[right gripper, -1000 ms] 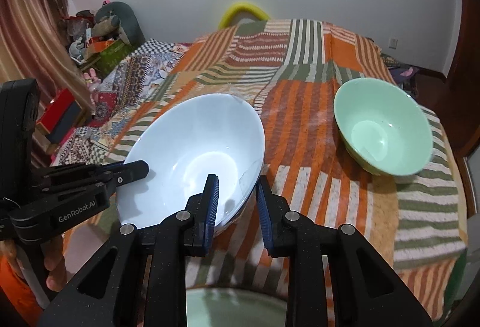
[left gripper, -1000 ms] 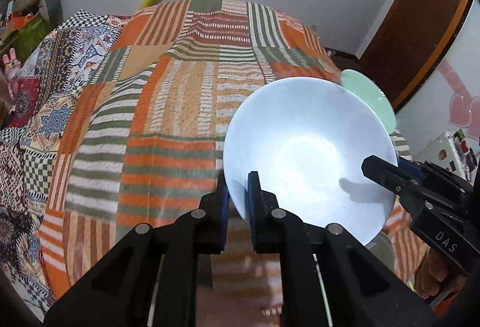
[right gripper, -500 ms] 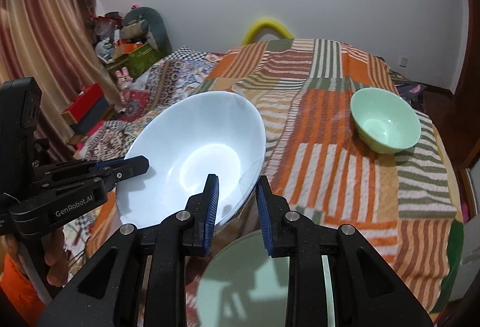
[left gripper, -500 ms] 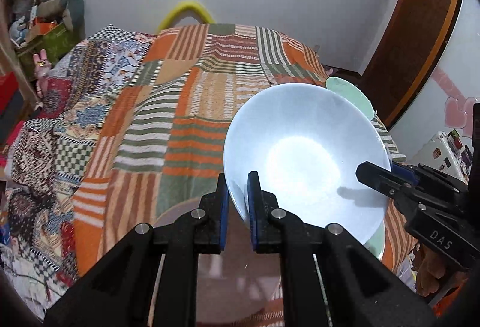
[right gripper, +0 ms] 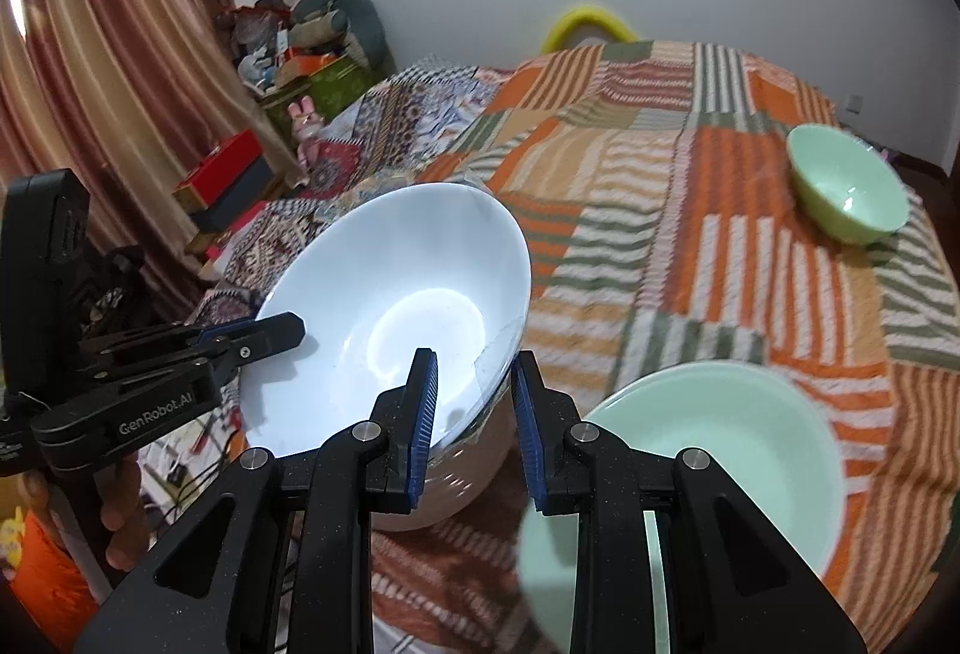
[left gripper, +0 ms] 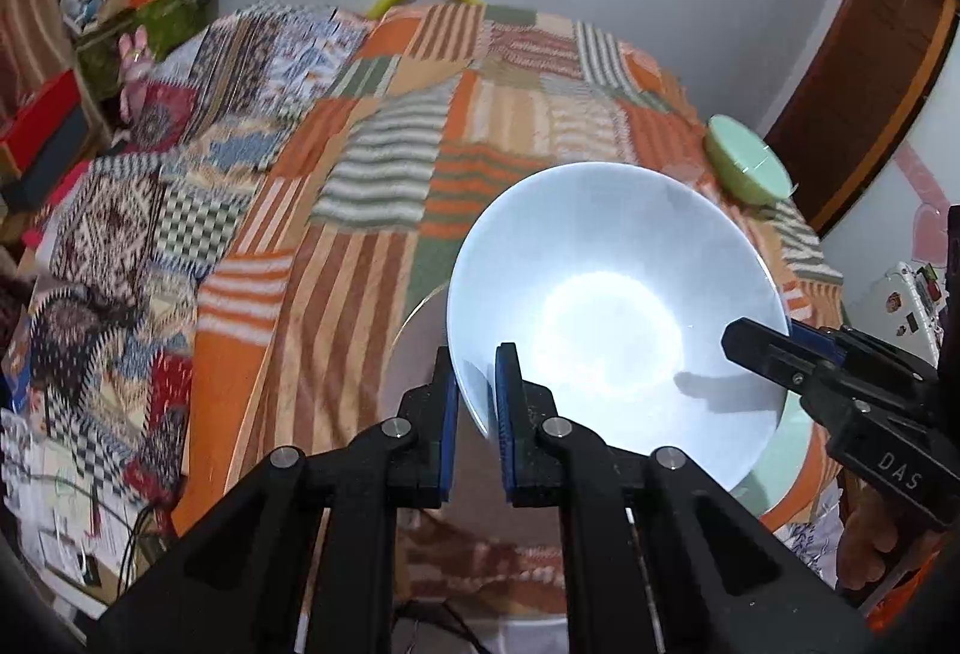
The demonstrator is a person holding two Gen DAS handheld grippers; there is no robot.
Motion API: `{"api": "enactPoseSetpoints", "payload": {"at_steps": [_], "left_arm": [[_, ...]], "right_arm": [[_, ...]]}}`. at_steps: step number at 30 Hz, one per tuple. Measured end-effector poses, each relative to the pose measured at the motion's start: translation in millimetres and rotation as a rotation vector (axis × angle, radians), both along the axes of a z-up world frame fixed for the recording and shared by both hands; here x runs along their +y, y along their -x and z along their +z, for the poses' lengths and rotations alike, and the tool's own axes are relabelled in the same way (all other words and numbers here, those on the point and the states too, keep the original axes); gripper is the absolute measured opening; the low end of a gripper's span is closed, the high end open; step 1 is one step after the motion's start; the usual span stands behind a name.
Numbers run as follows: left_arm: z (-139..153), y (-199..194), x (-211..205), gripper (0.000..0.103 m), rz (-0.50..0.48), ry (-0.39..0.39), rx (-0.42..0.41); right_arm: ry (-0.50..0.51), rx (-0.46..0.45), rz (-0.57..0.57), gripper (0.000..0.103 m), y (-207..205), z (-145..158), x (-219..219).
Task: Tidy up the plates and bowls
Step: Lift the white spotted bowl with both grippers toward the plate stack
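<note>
A large white bowl (left gripper: 612, 318) is held in the air above the patchwork bedspread. My left gripper (left gripper: 477, 396) is shut on its near rim. My right gripper (right gripper: 474, 402) straddles the bowl's (right gripper: 390, 318) opposite rim with its jaws apart, and also shows in the left wrist view (left gripper: 780, 348). A pale green plate (right gripper: 720, 450) lies on the bed just below and right of the bowl. A clear glass plate (left gripper: 420, 318) lies under the bowl. A small green bowl (right gripper: 846, 189) sits far right on the bed.
The bedspread (left gripper: 360, 186) covers the whole bed. Clutter, boxes and a stuffed toy (right gripper: 312, 54) stand at the far left by a curtain. A wooden door (left gripper: 864, 72) is at the right. The bed's near edge lies below the grippers.
Both grippers have pulled back and lifted with the white bowl, away from the small green bowl. The right gripper's jaws have opened wider around the rim. The green plate has come into view below.
</note>
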State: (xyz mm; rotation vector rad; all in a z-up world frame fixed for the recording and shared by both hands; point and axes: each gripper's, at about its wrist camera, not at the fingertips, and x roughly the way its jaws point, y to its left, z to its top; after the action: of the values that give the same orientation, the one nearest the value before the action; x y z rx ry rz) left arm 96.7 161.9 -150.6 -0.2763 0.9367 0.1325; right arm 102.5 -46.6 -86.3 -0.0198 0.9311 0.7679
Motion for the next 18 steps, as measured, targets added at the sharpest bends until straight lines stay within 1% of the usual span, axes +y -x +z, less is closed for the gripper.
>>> {"api": "enactPoseSetpoints", "payload": {"at_steps": [4,7,10,14,18], "left_arm": [[-20,5,7,0.010,0.016,0.006,0.039],[-30,7,11,0.010,0.020,0.015,0.056],[-41,7,13,0.010,0.021,0.007,0.074],[-49,6,13,0.010,0.022,-0.011,0.087],[-51,4,13,0.010,0.018,-0.032,0.086]], "right_arm": [[0.018,0.033,0.019,0.023,5,-15,11],[0.036,0.054,0.025,0.023,7,-25,17],[0.047,0.080,0.027,0.023,9,-34,19],[0.072,0.102,0.031,0.023,13,-43,24],[0.086,0.113,0.031,0.023,14,-49,26]]}}
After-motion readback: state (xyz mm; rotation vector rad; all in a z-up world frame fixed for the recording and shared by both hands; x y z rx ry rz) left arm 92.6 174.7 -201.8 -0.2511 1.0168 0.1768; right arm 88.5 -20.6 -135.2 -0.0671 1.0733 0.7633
